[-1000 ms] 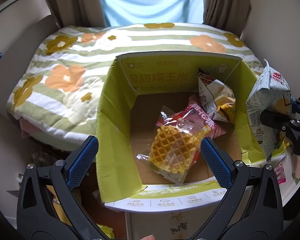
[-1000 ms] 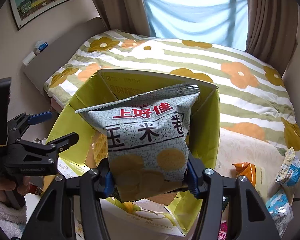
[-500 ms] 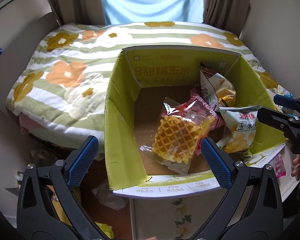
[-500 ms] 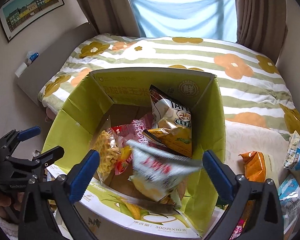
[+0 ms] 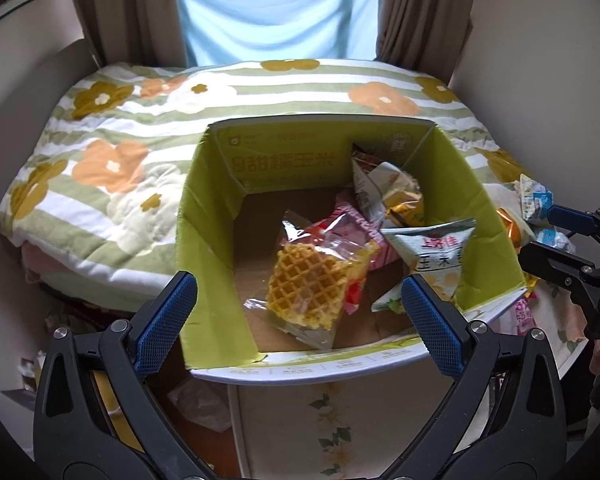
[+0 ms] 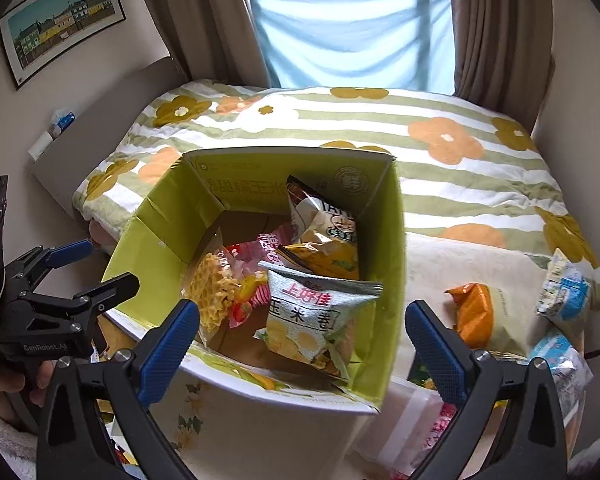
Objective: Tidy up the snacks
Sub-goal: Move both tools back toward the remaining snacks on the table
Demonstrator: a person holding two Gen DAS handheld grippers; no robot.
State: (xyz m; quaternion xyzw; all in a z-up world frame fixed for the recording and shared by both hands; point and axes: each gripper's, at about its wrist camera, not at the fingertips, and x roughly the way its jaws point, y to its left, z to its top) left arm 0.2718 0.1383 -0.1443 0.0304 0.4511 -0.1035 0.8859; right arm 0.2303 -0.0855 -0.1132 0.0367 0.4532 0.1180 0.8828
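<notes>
A green cardboard box (image 5: 204, 240) (image 6: 384, 248) stands open on a floral table. Inside lie a wrapped waffle (image 5: 308, 292) (image 6: 212, 292), a pink packet (image 5: 352, 220) (image 6: 272, 248), a yellow and white bag (image 5: 388, 192) (image 6: 328, 236) and a grey-green corn roll bag (image 5: 436, 256) (image 6: 312, 320) leaning on the right wall. My left gripper (image 5: 296, 320) is open and empty in front of the box. My right gripper (image 6: 302, 344) is open and empty just right of the box front. It also shows in the left wrist view (image 5: 540, 236).
Loose snacks lie right of the box: an orange bag (image 6: 472, 312), blue and white packets (image 6: 564, 292) (image 5: 536, 200) and a pink packet (image 6: 440, 424). A bed with a flowered quilt (image 6: 340, 120) is behind. Clutter lies on the floor at the left (image 5: 196, 400).
My right gripper opened and let go of the corn roll bag, which dropped into the box and settled against the right wall. Both grippers drew back a little from the box.
</notes>
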